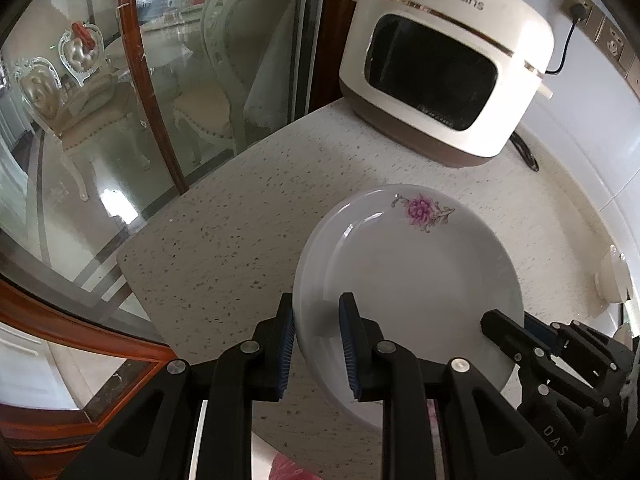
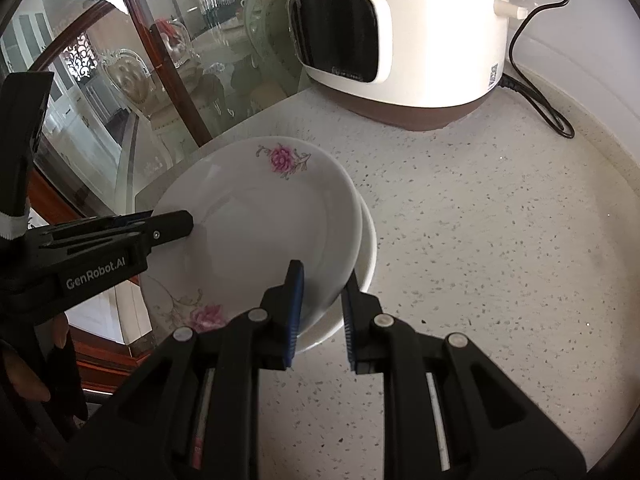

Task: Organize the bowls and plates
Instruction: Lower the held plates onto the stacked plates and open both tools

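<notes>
Speckled counter bears plates (flowered), each claw gripping rims.

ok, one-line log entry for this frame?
left gripper: shut on plate rim | right gripper: shut on opposite rim | plate: over countertop

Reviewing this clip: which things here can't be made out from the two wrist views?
- Lower plate: right wrist view, mostly covered by the top plate; left view shows only a sliver.
- Whether the plates touch the counter: hidden beneath them.
- Cream object: left view, cut off by the edge.
</notes>
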`<act>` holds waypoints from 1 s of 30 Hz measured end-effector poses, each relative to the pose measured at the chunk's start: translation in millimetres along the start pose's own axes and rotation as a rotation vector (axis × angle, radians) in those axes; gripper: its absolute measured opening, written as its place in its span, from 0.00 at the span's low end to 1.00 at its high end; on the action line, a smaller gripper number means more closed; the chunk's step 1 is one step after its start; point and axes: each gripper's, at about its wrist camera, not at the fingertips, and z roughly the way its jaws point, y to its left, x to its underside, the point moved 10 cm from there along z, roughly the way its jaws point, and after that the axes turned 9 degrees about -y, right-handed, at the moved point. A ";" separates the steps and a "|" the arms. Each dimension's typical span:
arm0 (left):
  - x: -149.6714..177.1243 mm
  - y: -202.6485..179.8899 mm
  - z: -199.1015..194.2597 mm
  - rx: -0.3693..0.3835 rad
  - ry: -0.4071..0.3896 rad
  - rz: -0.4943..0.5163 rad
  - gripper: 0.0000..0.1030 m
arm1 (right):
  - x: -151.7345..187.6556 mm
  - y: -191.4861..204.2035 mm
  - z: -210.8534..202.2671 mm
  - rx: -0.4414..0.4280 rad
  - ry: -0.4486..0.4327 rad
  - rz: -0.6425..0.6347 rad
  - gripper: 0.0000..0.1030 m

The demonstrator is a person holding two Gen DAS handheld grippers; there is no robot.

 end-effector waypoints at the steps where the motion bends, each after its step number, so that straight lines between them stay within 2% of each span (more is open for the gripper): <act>1: -0.7 0.1 0.3 0.002 -0.004 0.003 0.22 | -0.1 0.4 1.0 0.002 0.003 -0.003 0.20; 6: -8.4 -0.6 -0.2 -0.010 -0.029 0.053 0.22 | -3.7 1.4 2.7 0.021 0.002 -0.008 0.21; 11: -15.4 -1.1 -3.1 -0.028 -0.056 0.094 0.25 | -4.9 4.8 4.6 0.040 0.002 -0.036 0.27; 12: -17.0 -0.2 -4.4 -0.035 -0.066 0.101 0.29 | -5.2 5.1 4.3 0.046 0.001 -0.040 0.30; 14: -19.4 2.7 -7.5 -0.051 -0.085 0.108 0.44 | -5.3 6.2 4.4 0.042 0.001 -0.048 0.34; 15: -20.5 5.0 -8.9 -0.061 -0.094 0.107 0.54 | -5.1 9.3 3.9 0.047 0.000 -0.070 0.39; 16: -22.2 8.2 -11.1 -0.074 -0.107 0.104 0.58 | -4.7 11.3 4.1 0.048 0.000 -0.081 0.44; 20: -26.7 19.1 -20.2 -0.108 -0.147 0.086 0.59 | -5.0 18.8 1.3 0.090 -0.009 -0.159 0.52; 21: -28.2 31.6 -23.5 -0.233 -0.174 0.015 0.59 | -5.7 20.4 0.7 0.101 -0.008 -0.178 0.56; 24: -26.8 31.9 -27.0 -0.246 -0.180 0.026 0.60 | -5.3 18.0 6.3 0.157 0.033 -0.231 0.64; 27: -28.2 28.3 -34.2 -0.248 -0.201 0.038 0.61 | -6.4 14.5 9.5 0.180 0.089 -0.250 0.64; 30: -30.2 26.5 -40.5 -0.251 -0.229 0.048 0.69 | -7.5 17.3 6.6 0.217 0.090 -0.311 0.65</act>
